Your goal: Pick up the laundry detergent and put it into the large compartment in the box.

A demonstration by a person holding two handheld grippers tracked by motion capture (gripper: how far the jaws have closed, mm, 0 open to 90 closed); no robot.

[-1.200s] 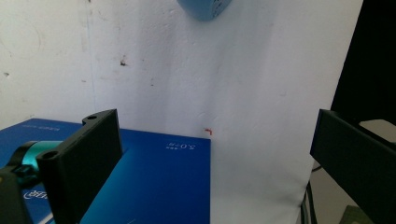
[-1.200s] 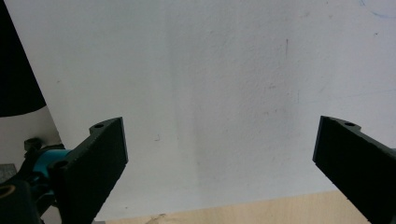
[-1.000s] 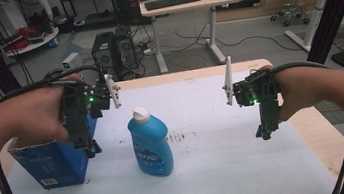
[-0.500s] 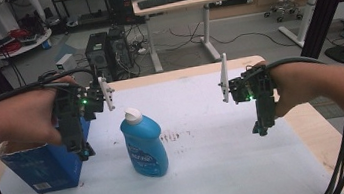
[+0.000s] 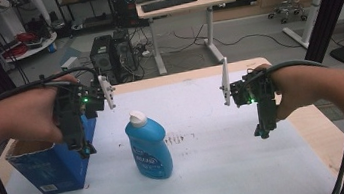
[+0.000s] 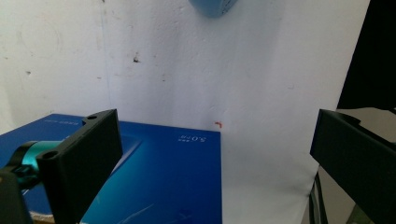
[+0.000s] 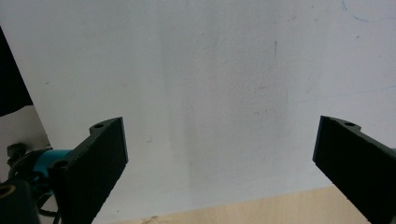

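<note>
Approach step, by my reading. The blue plastic detergent bottle with white cap (image 5: pixel 148 147) stands upright on the white table sheet (image 5: pixel 210 172). Left of the bottle, the left gripper (image 5: pixel 85 150), jaws apart, hangs over the open blue cardboard box (image 5: pixel 50 166). Right of the bottle, well apart, the right gripper (image 5: pixel 262 132) hangs empty, jaws apart. Next move probably calls for closing in on the bottle.

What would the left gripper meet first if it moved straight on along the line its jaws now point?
Probably the blue box: the left gripper points down with jaws wide apart, and the box's blue face lies under its left jaw. The right jaw looks set to meet the white table cover. Depth is uncertain.
</note>
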